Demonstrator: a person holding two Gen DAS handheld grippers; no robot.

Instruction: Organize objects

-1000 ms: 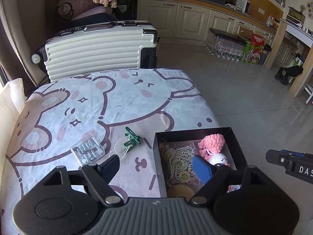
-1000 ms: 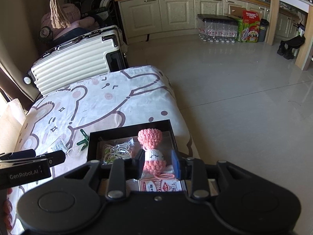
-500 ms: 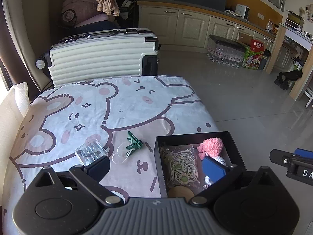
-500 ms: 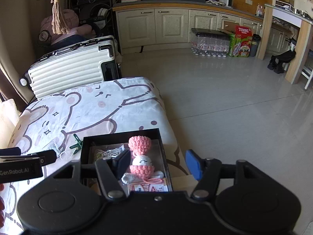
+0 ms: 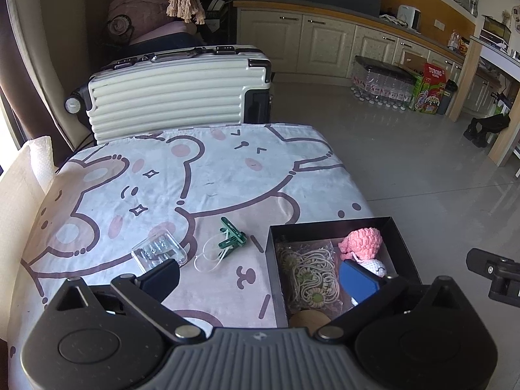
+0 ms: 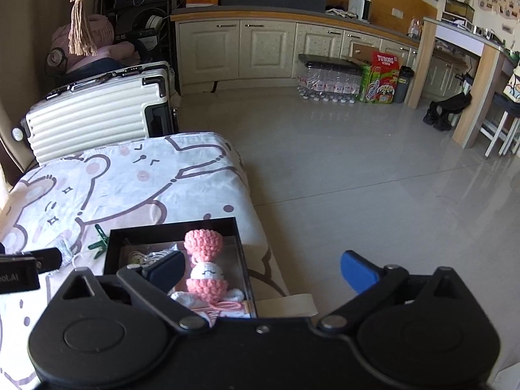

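A black box sits at the right edge of the bear-print cloth. In it lie a pink crochet doll, a bag of beaded cord and a round wooden piece. A clear plastic case, a green clip and a white loop lie on the cloth left of the box. My left gripper is open and empty above the box's left wall. My right gripper is open and empty above the doll and the box.
A cream suitcase stands behind the table. A folded white cloth lies at the table's left edge. Tiled floor is to the right, with cabinets, bottled water and a carton at the far wall.
My right gripper has opened wide and let go of the pink doll, which now lies in the box. Both grippers have pulled back and up a little.
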